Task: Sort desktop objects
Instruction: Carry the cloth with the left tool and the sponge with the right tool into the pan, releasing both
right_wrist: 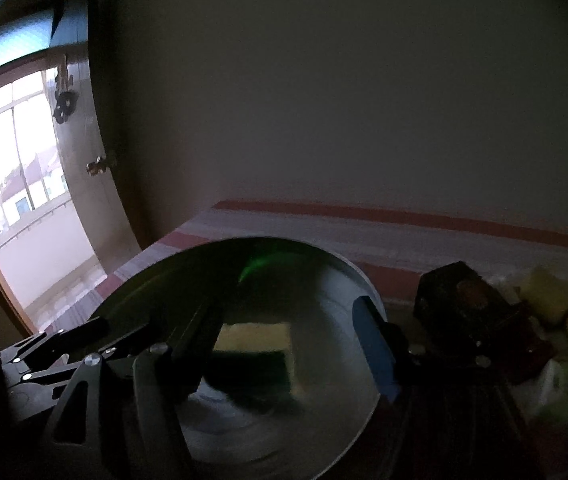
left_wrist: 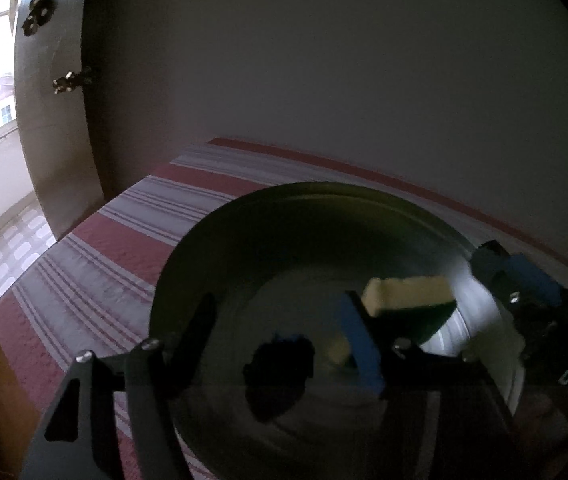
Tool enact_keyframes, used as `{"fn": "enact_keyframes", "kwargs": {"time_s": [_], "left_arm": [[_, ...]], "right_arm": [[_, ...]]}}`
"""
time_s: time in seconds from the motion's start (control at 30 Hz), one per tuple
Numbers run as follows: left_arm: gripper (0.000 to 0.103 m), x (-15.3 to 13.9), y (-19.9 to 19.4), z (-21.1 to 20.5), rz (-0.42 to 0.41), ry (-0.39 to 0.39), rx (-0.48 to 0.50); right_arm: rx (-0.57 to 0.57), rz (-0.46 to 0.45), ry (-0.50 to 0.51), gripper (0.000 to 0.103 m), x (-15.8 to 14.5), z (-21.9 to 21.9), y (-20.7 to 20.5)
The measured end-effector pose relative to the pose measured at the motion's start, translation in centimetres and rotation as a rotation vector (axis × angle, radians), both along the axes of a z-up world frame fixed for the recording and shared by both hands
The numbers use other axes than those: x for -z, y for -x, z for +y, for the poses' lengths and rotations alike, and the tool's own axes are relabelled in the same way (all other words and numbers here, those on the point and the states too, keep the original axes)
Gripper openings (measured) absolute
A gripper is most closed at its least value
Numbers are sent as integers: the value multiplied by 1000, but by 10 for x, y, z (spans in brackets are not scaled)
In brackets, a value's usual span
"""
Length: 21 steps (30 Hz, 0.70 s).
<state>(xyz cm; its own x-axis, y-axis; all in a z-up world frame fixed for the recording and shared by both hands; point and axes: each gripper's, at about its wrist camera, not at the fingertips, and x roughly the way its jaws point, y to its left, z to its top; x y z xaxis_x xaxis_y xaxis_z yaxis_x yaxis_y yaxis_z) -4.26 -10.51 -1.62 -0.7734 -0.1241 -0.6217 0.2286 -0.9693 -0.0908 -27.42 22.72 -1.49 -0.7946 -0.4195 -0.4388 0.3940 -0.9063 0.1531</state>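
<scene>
The sponge (left_wrist: 407, 294), yellow with a dark green side, is seen in the left wrist view inside the metal bowl (left_wrist: 212, 248), blurred and apparently above the bowl's floor. Nearer the camera in the bowl a small dark object (left_wrist: 278, 372) is found; what it is cannot be told. The left gripper (left_wrist: 280, 328) is held over the bowl with its jaws apart, nothing clamped. At the bowl's right rim the right gripper (left_wrist: 503, 268) is seen.

In the right wrist view the sponge (right_wrist: 254, 350) is shown between the spread fingers of the right gripper (right_wrist: 291, 324), untouched by them. More yellow sponges (right_wrist: 547, 296) are placed right of the bowl (right_wrist: 148, 280), on the striped cloth (right_wrist: 403, 240).
</scene>
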Motion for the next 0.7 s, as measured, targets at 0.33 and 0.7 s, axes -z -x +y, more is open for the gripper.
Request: {"fn": "enact_keyframes", "kwargs": {"time_s": [0.33, 0.7], "left_arm": [[80, 0, -1, 3, 14, -7, -22], [99, -6, -2, 5, 51, 21, -65]], "right_arm": [[91, 206, -19, 70, -16, 16, -26], [219, 503, -73, 88, -26, 37, -64]]}}
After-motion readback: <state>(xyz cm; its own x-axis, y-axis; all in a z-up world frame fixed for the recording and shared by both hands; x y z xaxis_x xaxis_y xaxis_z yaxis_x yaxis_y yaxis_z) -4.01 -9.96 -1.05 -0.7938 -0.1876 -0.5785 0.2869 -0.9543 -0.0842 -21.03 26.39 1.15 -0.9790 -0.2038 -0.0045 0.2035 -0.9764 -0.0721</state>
